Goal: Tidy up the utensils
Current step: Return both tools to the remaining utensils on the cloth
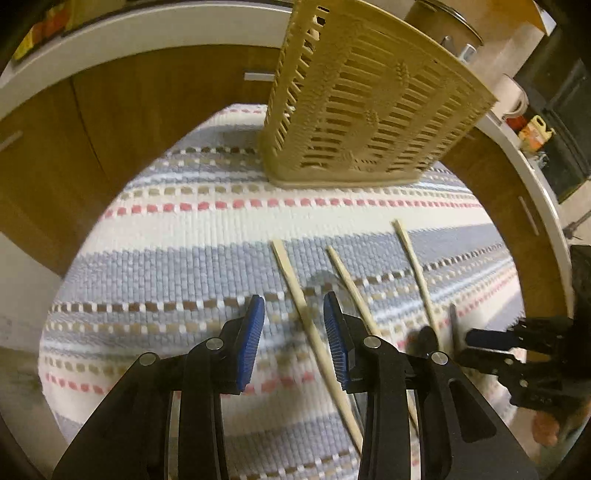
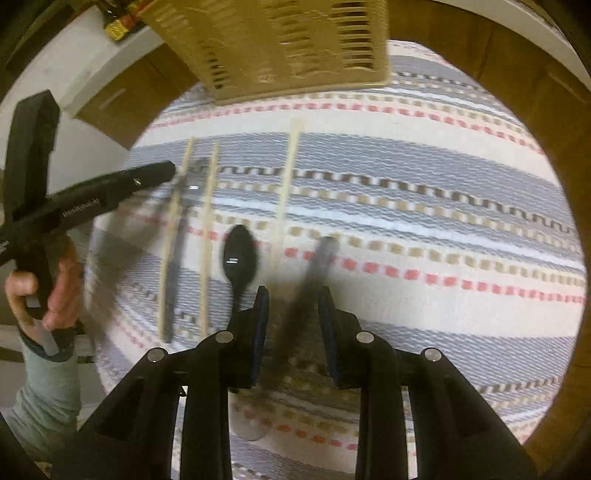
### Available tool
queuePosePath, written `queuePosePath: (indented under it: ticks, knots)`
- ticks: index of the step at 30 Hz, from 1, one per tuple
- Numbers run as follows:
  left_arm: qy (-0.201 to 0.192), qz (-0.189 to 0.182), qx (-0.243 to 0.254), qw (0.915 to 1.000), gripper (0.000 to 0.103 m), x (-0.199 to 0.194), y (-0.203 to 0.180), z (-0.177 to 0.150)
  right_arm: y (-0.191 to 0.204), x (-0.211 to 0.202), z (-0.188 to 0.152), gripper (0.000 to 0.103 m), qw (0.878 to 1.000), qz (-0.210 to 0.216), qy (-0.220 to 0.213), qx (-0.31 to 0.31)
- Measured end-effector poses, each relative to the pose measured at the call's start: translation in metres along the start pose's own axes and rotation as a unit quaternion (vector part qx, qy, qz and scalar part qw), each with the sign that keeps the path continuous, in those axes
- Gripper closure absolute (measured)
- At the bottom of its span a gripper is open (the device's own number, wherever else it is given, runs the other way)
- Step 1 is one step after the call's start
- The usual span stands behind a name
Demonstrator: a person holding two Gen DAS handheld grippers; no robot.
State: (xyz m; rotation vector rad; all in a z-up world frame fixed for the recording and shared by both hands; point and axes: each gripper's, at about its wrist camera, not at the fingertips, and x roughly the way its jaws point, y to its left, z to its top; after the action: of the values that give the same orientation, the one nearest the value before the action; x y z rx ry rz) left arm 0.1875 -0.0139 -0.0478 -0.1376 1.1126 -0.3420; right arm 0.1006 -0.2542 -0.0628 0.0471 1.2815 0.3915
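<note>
A tan slotted utensil holder [image 1: 369, 107] stands at the far side of a striped woven mat [image 1: 177, 236]; it also shows in the right wrist view [image 2: 273, 40]. Three wooden chopsticks lie on the mat. My left gripper [image 1: 294, 314] is open, its jaws on either side of the leftmost chopstick [image 1: 306, 325]. My right gripper [image 2: 293, 299] is open over a dark utensil handle [image 2: 310, 273], which is blurred. A black spoon [image 2: 239, 258] and a dark knife [image 2: 177, 258] lie to its left, among the chopsticks [image 2: 284, 192].
Wooden cabinet fronts [image 1: 110, 122] and a white counter edge [image 1: 147, 33] ring the mat. Jars and bottles [image 1: 535, 129] stand on the counter at the right. The left gripper's body [image 2: 74, 206] and the hand holding it show in the right wrist view.
</note>
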Motion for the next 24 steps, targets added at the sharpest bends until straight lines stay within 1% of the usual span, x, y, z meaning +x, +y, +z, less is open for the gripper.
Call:
queuePosePath:
  ticks: [3,5,7,8,9,11,12,13,14,17,18,19,20,22,23,24]
  knots:
    - [0.002,0.01,0.008,0.9999,0.071,0.01,-0.005,0.006,-0.006,0.002,-0.002,0.078,1.0,0.002,0.008,0.014]
    - [-0.005,0.02,0.014,0.9997,0.072,0.012,-0.009,0.008,-0.008,0.005,-0.003,0.078,1.0,0.004,0.016,0.024]
    - [-0.008,0.024,0.016,0.9996,0.072,0.013,-0.009,0.01,-0.006,0.004,-0.002,0.078,1.0,-0.007,0.02,0.02]
    - [-0.01,0.023,0.017,0.9995,0.072,0.013,-0.011,0.01,-0.002,0.004,-0.003,0.078,1.0,-0.017,0.021,0.014]
    - [-0.012,0.022,0.019,0.9995,0.075,0.013,-0.011,0.01,0.004,0.006,-0.002,0.078,0.999,-0.027,0.021,0.008]
    - [-0.014,0.013,0.026,0.9995,0.078,0.014,-0.011,0.01,0.018,0.012,0.001,0.078,0.998,-0.061,0.02,-0.016]
    - [-0.014,0.013,0.025,0.9995,0.082,0.013,-0.01,0.01,0.024,0.014,0.001,0.078,0.997,-0.075,0.02,-0.025]
    - [-0.013,0.022,0.027,0.9993,0.094,0.014,-0.01,0.01,0.031,0.015,-0.001,0.078,0.995,-0.094,0.017,-0.036]
    - [-0.015,0.035,0.034,0.9987,0.096,0.013,-0.011,0.008,0.038,0.018,-0.002,0.078,0.992,-0.114,0.015,-0.048]
    - [-0.014,0.043,0.056,0.9974,0.094,0.014,-0.014,0.007,0.053,0.022,-0.005,0.078,0.987,-0.144,0.011,-0.068]
    - [-0.012,0.048,0.067,0.9966,0.094,0.015,-0.017,0.007,0.054,0.022,-0.005,0.078,0.987,-0.146,0.011,-0.069]
    - [-0.01,0.046,0.072,0.9963,0.09,0.015,-0.019,0.006,0.055,0.023,-0.005,0.078,0.987,-0.145,0.011,-0.07]
    - [-0.008,0.046,0.075,0.9961,0.09,0.015,-0.02,0.006,0.053,0.023,-0.005,0.079,0.987,-0.143,0.012,-0.071]
    - [-0.009,0.057,0.088,0.9945,0.091,0.016,-0.025,0.005,0.054,0.022,-0.007,0.081,0.987,-0.138,0.013,-0.083]
    - [-0.01,0.068,0.098,0.9928,0.093,0.016,-0.027,0.002,0.055,0.022,-0.007,0.087,0.987,-0.134,0.015,-0.09]
    - [-0.01,0.081,0.111,0.9904,0.095,0.016,-0.031,0.001,0.054,0.023,-0.008,0.089,0.987,-0.131,0.017,-0.095]
